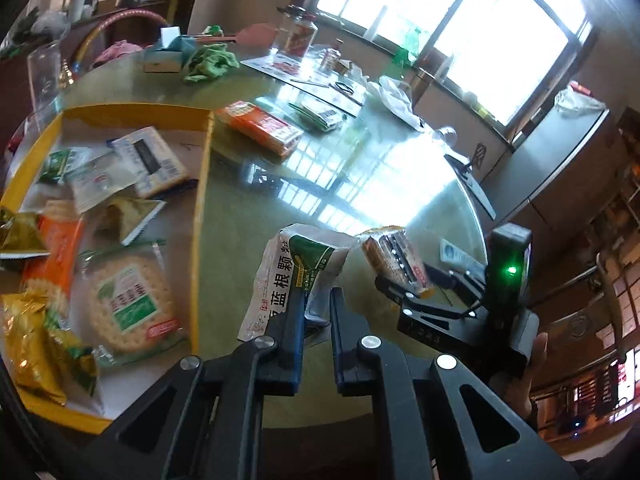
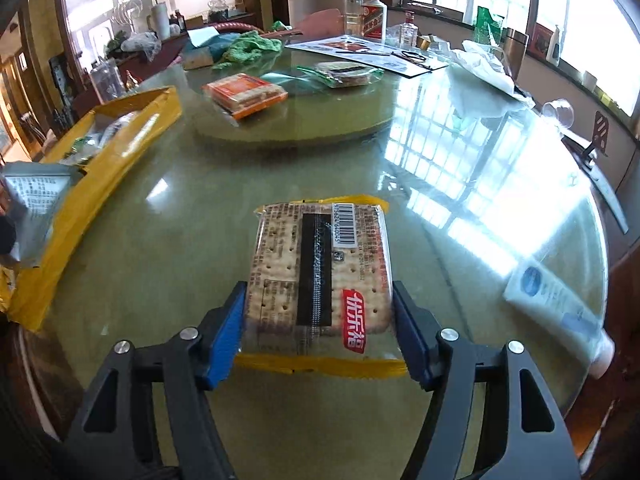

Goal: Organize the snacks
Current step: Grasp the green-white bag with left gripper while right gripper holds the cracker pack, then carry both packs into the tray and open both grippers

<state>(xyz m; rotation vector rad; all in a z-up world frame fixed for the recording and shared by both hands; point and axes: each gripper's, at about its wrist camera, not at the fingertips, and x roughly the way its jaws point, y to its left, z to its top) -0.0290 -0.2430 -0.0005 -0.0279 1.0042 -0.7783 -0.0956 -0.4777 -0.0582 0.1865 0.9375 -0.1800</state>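
Note:
My left gripper is shut on a white and green sachet and holds it above the glass table, just right of the yellow box that holds several snack packets. My right gripper is shut on a clear cracker pack with yellow ends, held above the table; it also shows in the left wrist view. The sachet shows at the left edge of the right wrist view, over the box. An orange cracker pack and a clear biscuit packet lie on the turntable.
The round glass table carries a green cloth, bottles, a printed sheet, a white plastic bag and a white tube near the right edge. A glass lies tipped at the far right.

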